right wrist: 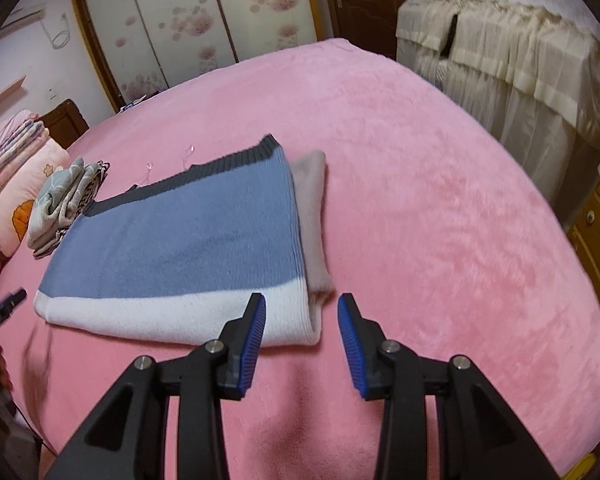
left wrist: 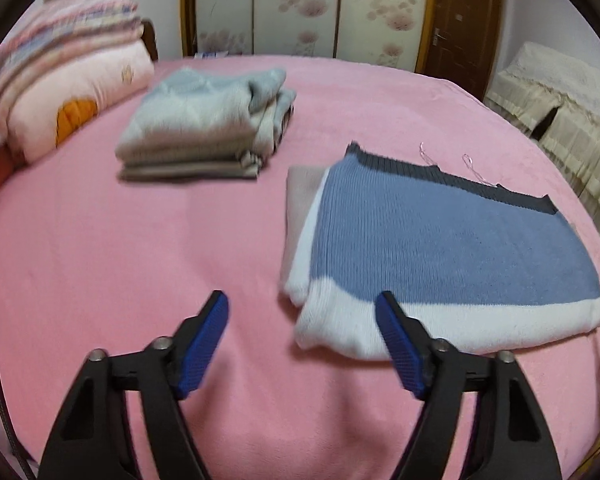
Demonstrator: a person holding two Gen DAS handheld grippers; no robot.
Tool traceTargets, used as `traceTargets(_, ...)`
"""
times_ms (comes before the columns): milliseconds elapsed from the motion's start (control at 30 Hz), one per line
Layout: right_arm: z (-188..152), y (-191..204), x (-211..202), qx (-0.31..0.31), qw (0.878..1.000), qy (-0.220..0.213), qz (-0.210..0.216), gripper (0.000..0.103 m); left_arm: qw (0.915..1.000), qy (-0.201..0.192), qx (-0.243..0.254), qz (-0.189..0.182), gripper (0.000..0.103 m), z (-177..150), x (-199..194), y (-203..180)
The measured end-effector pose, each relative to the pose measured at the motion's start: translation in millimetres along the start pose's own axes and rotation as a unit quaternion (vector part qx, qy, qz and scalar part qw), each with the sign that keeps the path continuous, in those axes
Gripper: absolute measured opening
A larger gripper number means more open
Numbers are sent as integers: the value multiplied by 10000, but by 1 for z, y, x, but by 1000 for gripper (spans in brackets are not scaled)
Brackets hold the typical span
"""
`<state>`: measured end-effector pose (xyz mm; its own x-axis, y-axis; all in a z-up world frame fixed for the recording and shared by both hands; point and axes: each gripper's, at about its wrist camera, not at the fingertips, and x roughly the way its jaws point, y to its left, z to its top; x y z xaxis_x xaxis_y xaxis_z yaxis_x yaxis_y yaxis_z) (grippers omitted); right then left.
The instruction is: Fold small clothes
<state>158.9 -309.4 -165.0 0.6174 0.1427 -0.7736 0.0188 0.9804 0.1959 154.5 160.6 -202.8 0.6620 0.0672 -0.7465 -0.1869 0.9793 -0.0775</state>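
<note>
A folded knit sweater (left wrist: pixel 440 248), blue with a white hem band and dark grey ribbing, lies flat on the pink bed cover (left wrist: pixel 140 240). A beige part sticks out at its side. My left gripper (left wrist: pixel 302 304) hovers open near the sweater's near left corner, nothing between its blue pads. In the right wrist view the same sweater (right wrist: pixel 180 240) lies left of centre. My right gripper (right wrist: pixel 302 306) is open just above the sweater's near right corner, its pads clear of the cloth.
A stack of folded grey clothes (left wrist: pixel 204 120) sits further back on the bed, with pink pillows and bedding (left wrist: pixel 60 80) behind it. Furniture draped in cream cloth (right wrist: pixel 500 60) stands beside the bed, and a floral wardrobe (left wrist: pixel 300 8) is at the far wall.
</note>
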Motion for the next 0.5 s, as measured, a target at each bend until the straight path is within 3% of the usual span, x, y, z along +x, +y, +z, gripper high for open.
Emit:
traceTargets(33,-1,-1,3,19,10000,21,15,38,9999,75,-114,-84,61,-2,4,3)
traceTargets(100,-4,-2,6,39,10000,62,56,38,9992,177,-279,-218,44,-5,10,8)
traceTargets(167,-6,-4,10,46,9999,103,68,38,9980,273,-462,-336,38,-6,16,13)
traceTargets(333,-9,-9,16,113,9997,185,128,38,9959,287,-709,-474,38,-7,23,20)
traceTargets(500,-10,-11,20,147,9996,185,178,38,9961,303,-618,-547,36,-6,30,17)
